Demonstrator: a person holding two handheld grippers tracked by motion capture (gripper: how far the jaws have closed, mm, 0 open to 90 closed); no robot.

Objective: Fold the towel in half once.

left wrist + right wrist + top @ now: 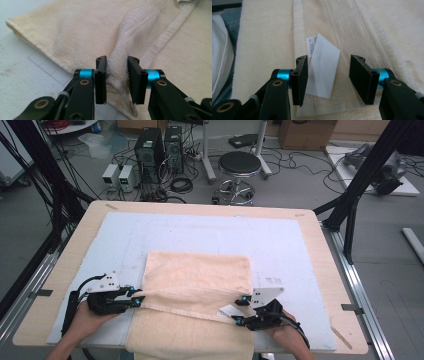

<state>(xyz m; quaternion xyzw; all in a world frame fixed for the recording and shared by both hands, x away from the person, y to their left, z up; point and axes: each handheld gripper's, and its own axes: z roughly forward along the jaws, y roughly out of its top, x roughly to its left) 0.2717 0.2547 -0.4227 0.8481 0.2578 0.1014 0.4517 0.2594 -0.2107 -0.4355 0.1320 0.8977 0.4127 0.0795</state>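
A cream towel point(200, 275) lies folded on the white mat point(285, 245), and its near part hangs over the table's front edge. My left gripper point(137, 297) is at the towel's left edge. In the left gripper view a raised ridge of towel point(130, 32) runs down between the pads of the left gripper point(117, 75), which are shut on it. My right gripper point(239, 310) is at the towel's right edge, its jaws apart. In the right gripper view the towel's white label point(323, 67) stands between the jaws of the right gripper point(328, 75), and neither pad presses on it.
The wooden table point(320, 270) carries the mat, with bare mat beyond and on both sides of the towel. Past the far edge stand a black stool point(239, 165), computer towers point(150, 147) and loose cables on the floor. Black frame posts point(365, 175) rise at right.
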